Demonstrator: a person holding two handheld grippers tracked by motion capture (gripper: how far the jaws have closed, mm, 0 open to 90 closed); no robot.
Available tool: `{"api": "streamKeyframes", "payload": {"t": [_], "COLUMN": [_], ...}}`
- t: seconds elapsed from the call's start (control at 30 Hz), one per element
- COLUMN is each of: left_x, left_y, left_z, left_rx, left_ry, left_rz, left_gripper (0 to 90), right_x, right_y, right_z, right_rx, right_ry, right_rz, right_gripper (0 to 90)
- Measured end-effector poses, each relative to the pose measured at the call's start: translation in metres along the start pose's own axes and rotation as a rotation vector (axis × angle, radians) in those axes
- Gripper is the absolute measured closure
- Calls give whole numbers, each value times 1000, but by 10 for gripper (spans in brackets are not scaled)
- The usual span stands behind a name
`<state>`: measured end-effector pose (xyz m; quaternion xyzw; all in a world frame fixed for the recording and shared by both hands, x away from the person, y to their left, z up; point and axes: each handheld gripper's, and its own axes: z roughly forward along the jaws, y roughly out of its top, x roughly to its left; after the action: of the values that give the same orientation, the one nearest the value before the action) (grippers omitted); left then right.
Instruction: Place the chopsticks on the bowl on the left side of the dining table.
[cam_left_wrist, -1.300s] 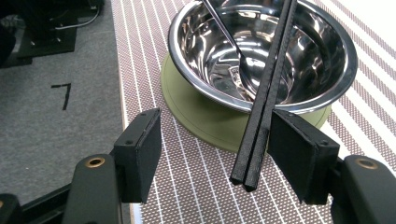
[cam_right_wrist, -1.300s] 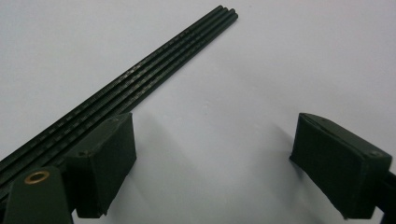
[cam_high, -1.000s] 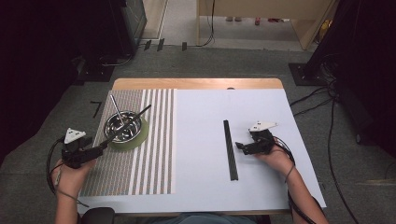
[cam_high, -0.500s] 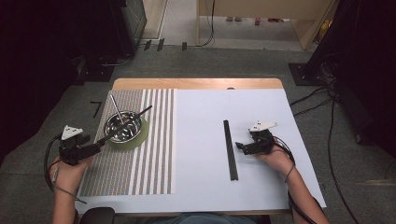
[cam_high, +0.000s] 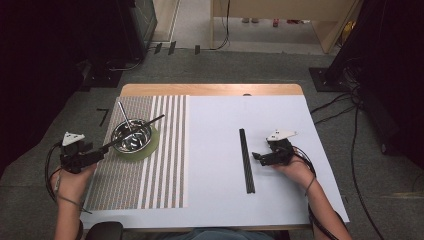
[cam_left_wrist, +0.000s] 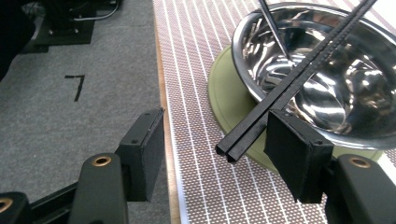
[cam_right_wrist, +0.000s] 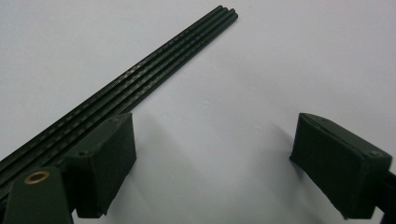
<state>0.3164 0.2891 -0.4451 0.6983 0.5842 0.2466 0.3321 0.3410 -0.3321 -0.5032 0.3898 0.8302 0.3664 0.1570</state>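
Gaping wide at left of high view, left gripper (cam_high: 98, 154) holds nothing; black rod (cam_left_wrist: 299, 74) passes between jaws, beside one pad, untouched as far as visible, far end resting across steel bowl (cam_high: 132, 136) on green mat (cam_high: 149, 148). Thin metal stick (cam_high: 125, 116) leans in bowl. Centre-right: black strips (cam_high: 246, 160) lie flat on white table (cam_high: 210, 150). Right gripper (cam_high: 257, 157) wide open, just beside strips, empty.

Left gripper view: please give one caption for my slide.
Open left gripper beside black chopsticks resting across a steel bowl.
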Motion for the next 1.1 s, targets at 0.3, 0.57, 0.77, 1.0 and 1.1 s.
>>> {"api": "streamKeyframes", "payload": {"t": [0.3,0.57,0.77,1.0,1.1], "left_x": [6,12,12,11,8], "left_y": [5,10,13,19,24], "left_z": [8,14,19,8,1], "left_rx": [-11,-7,1,-10,-13], "left_ry": [6,11,-1,-31,-34], "left_rz": [8,30,26,-1,-9], "left_gripper": [394,396,401,407,407], "right_x": [0,0,0,0,0], "right_y": [0,0,0,0,0], "right_z": [0,0,0,0,0], "right_rx": [0,-1,-1,-1,-2], "right_ry": [0,1,-1,-1,-2], "right_rz": [0,1,-1,0,0], "right_gripper": [133,133,133,133,133]}}
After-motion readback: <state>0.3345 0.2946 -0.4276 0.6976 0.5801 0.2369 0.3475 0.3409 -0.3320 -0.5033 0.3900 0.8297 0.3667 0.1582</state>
